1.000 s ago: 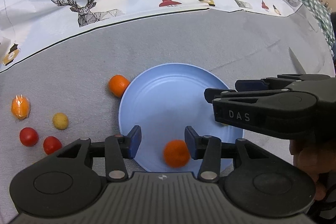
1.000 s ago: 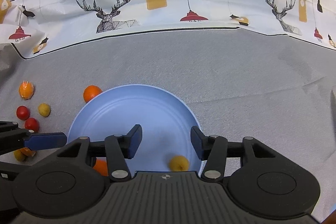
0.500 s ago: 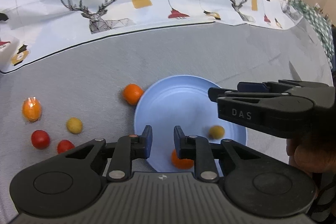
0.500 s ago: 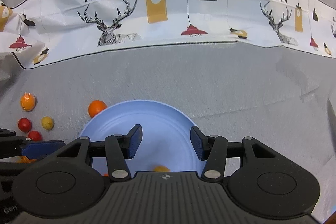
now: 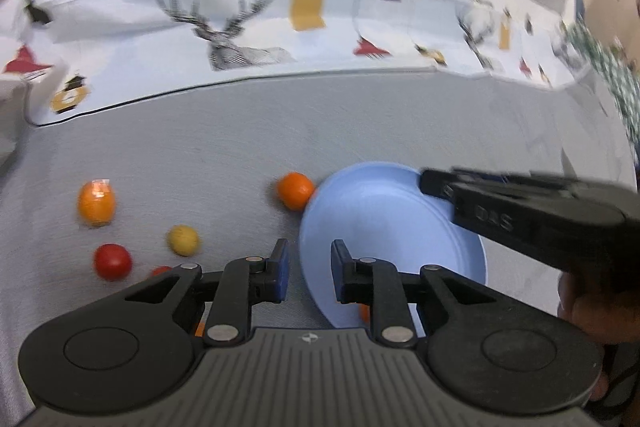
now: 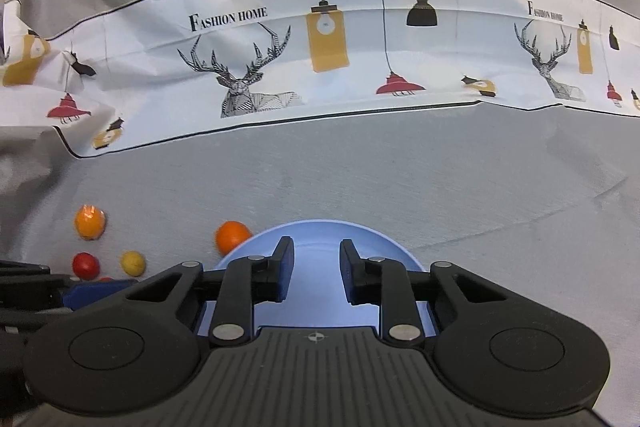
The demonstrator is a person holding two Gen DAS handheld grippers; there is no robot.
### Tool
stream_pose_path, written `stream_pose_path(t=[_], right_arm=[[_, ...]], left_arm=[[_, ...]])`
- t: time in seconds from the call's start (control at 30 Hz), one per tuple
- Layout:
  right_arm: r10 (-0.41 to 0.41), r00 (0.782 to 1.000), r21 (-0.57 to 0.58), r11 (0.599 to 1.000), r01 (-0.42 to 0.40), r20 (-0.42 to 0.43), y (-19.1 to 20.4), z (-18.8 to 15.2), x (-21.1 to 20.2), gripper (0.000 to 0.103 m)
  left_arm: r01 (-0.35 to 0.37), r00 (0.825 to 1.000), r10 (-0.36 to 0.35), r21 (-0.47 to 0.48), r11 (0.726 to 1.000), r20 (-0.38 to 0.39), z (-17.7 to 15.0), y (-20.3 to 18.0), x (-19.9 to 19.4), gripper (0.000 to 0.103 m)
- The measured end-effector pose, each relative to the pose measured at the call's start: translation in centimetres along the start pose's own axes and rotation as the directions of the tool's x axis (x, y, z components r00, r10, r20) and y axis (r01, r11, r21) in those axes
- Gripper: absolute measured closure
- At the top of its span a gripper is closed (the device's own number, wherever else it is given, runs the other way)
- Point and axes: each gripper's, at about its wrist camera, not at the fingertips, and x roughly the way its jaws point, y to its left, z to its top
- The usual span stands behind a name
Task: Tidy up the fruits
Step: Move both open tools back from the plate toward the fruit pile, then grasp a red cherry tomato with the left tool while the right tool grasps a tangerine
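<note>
Left gripper (image 5: 307,269) jaws closed narrow, empty, over blue plate (image 5: 372,211) left rim, right gripper (image 6: 314,273) jaws closed narrow, empty, above plate, orange fruit (image 5: 295,190) touching plate rim, yellow fruit (image 5: 183,240), red tomato (image 5: 112,261), wrapped orange (image 5: 96,203) scattered left on grey cloth (image 5: 200,147)

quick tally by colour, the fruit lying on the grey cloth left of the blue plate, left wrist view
orange round fruits: 2
red round fruits: 2, one half hidden by the left gripper
yellow round fruit: 1
total: 5
Orange slivers behind that gripper are too hidden to count.
</note>
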Motion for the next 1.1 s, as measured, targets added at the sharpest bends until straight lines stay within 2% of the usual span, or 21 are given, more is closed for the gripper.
stream_pose_path(t=[0.1, 0.23, 0.33, 0.4, 0.47, 0.5, 0.53, 0.63, 0.67, 0.8, 0.93, 1.1], right_arm=[[0.021, 1.000, 0.003, 1.000, -0.021, 0.006, 0.3, 0.2, -0.2, 0.077], [0.058, 0.998, -0.013, 0.998, -0.058, -0.001, 1.2, 0.6, 0.1, 0.076], [0.097, 0.995, -0.028, 0.995, -0.097, 0.000, 2.1, 1.5, 0.6, 0.076], [0.121, 0.993, -0.034, 0.992, -0.121, -0.005, 2.7, 2.0, 1.1, 0.076], [0.135, 0.991, -0.060, 0.989, -0.136, -0.017, 3.5, 2.5, 1.9, 0.076], [0.139, 0.990, -0.081, 0.987, -0.141, -0.027, 4.0, 2.8, 2.4, 0.075], [0.143, 0.989, -0.102, 0.984, -0.146, -0.039, 4.5, 3.0, 3.0, 0.072], [0.125, 0.989, -0.159, 0.978, -0.136, -0.074, 5.8, 3.5, 5.0, 0.053], [0.115, 0.989, -0.181, 0.975, -0.131, -0.094, 6.2, 3.5, 5.8, 0.048], [0.061, 0.987, -0.249, 0.963, -0.098, -0.151, 7.6, 3.3, 8.9, 0.045], [0.014, 0.984, -0.288, 0.955, -0.066, -0.177, 8.3, 3.1, 11.0, 0.044], [-0.037, 0.975, -0.338, 0.940, -0.041, -0.221, 8.7, 2.4, 12.7, 0.044]], left_arm=[[-0.029, 0.999, 0.033, -0.098, 0.995, 0.038, 0.3, 2.7, -0.8, 0.079], [-0.085, 0.991, 0.109, -0.257, 0.963, 0.082, 0.4, 7.0, -1.9, 0.079], [-0.108, 0.986, 0.148, -0.392, 0.914, 0.074, -0.1, 10.8, -2.1, 0.079], [-0.103, 0.987, 0.151, -0.486, 0.868, 0.060, -0.5, 13.1, -2.2, 0.079], [-0.107, 0.987, 0.157, -0.548, 0.830, 0.045, -0.8, 15.0, -2.2, 0.079], [-0.107, 0.987, 0.154, -0.562, 0.820, 0.037, -0.9, 15.5, -2.0, 0.078], [-0.105, 0.988, 0.148, -0.569, 0.816, 0.031, -1.1, 15.8, -1.9, 0.074], [-0.130, 0.988, 0.157, -0.556, 0.821, 0.000, -1.2, 15.8, -1.1, 0.063], [-0.139, 0.987, 0.159, -0.551, 0.823, -0.011, -1.2, 15.8, -0.8, 0.062], [-0.171, 0.984, 0.174, -0.537, 0.826, -0.044, -1.2, 15.6, 0.2, 0.057], [-0.200, 0.979, 0.193, -0.526, 0.827, -0.068, -1.3, 15.7, 1.0, 0.057], [-0.219, 0.975, 0.202, -0.468, 0.856, -0.087, -0.7, 14.7, 2.0, 0.056]])
